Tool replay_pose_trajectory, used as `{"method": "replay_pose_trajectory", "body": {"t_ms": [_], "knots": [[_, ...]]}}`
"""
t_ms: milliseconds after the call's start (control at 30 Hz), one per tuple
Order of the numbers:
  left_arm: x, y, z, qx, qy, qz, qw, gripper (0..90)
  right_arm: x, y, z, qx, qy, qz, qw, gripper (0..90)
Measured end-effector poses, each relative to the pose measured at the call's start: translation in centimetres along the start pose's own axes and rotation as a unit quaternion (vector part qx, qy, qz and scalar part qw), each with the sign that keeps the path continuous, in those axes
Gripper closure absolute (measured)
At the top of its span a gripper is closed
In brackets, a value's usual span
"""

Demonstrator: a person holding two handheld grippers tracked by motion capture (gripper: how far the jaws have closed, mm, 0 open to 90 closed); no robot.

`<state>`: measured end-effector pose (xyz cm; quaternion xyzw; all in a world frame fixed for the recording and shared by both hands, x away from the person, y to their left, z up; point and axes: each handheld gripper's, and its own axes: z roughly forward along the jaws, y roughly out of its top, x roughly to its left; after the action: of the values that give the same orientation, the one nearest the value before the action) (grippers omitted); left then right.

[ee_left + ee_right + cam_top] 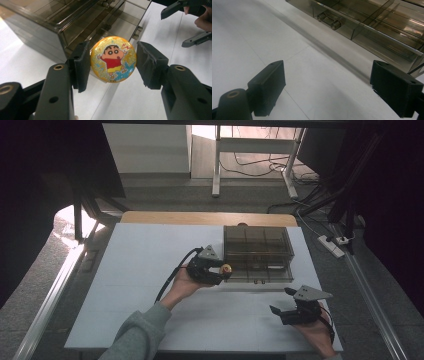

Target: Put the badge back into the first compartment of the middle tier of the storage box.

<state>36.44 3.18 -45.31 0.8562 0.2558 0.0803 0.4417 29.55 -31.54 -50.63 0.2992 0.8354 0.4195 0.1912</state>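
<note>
Left gripper view (113,62): cartoon figure on badge (113,59).

The right gripper (327,87) hangs with jaws wide apart over the white table (257,42) — a smoky plastic drawer box (372,22) lies beyond.

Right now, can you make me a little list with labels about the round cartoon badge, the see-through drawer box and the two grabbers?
held thing: round yellow glittery cartoon badge, clamped by its edges
left gripper: shut on the badge, beside the box's front left corner
box: smoky see-through plastic drawer box, on the white table
drawer: a front drawer looks pulled out slightly, small handle showing
right gripper: jaws wide open, nothing between them, near the table's right front
</note>
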Motion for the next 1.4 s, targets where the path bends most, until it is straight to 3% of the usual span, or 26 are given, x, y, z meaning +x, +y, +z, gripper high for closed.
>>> {"method": "replay_pose_trajectory", "body": {"t_ms": [800, 1400], "knots": [[0.4, 2.1, 4.0, 0.021, 0.004, -0.001, 0.9998, 46.8, -0.1, -0.1, 0.0, 0.002, 0.001, 0.002, 1.0, 13.0], [0.6, 2.0, 4.9, 0.026, 0.005, -0.001, 0.9997, 42.3, -0.1, -0.1, 0.1, 0.004, 0.002, 0.003, 1.0, 13.0]]}}
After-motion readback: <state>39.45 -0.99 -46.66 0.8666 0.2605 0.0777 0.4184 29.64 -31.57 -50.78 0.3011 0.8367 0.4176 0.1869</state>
